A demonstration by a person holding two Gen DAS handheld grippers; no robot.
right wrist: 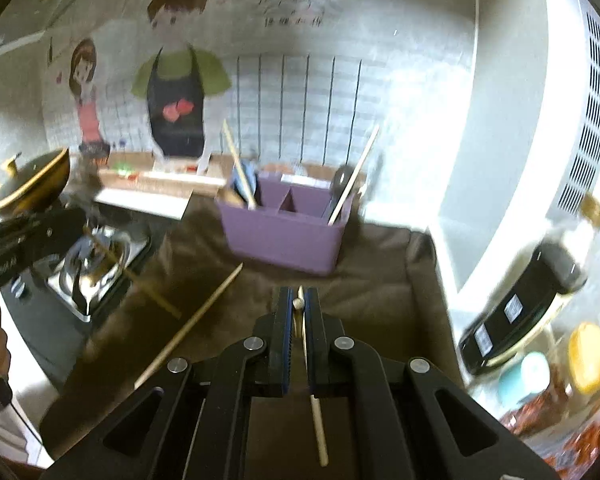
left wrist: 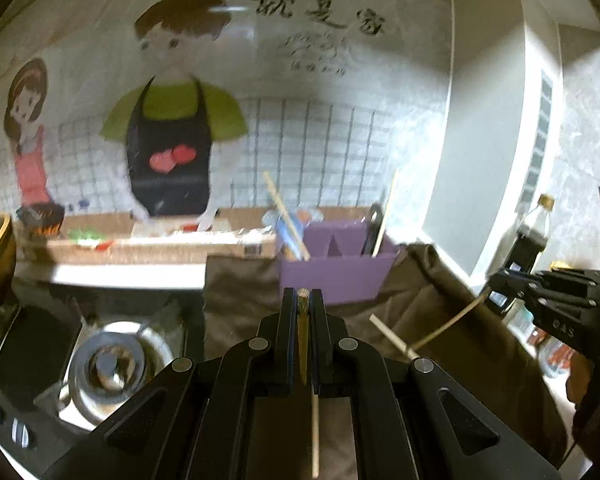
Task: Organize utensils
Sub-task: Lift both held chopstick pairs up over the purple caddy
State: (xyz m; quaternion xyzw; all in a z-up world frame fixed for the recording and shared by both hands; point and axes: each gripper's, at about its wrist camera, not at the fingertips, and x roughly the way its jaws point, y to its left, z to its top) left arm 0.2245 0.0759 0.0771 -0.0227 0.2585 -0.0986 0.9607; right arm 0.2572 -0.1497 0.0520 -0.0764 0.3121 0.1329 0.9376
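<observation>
A purple divided utensil holder (left wrist: 334, 276) (right wrist: 284, 236) stands on a brown cloth (left wrist: 240, 300) (right wrist: 380, 292); chopsticks, a blue utensil and a dark utensil stand in it. My left gripper (left wrist: 303, 296) is shut on a wooden chopstick (left wrist: 303, 340), held end-on in front of the holder. My right gripper (right wrist: 299, 300) is shut on another chopstick (right wrist: 318, 432); it also shows in the left wrist view (left wrist: 496, 286) with its chopstick (left wrist: 448, 324) slanting down. A loose chopstick (right wrist: 192, 324) (left wrist: 392, 338) lies on the cloth.
A gas burner (left wrist: 108, 360) (right wrist: 92, 268) sits left of the cloth. A black and gold pot (right wrist: 32, 180) is at far left. A dark sauce bottle (left wrist: 530, 232) (right wrist: 528, 304) and jars stand at right beside a white appliance (right wrist: 540, 120). The wall has cartoon decals.
</observation>
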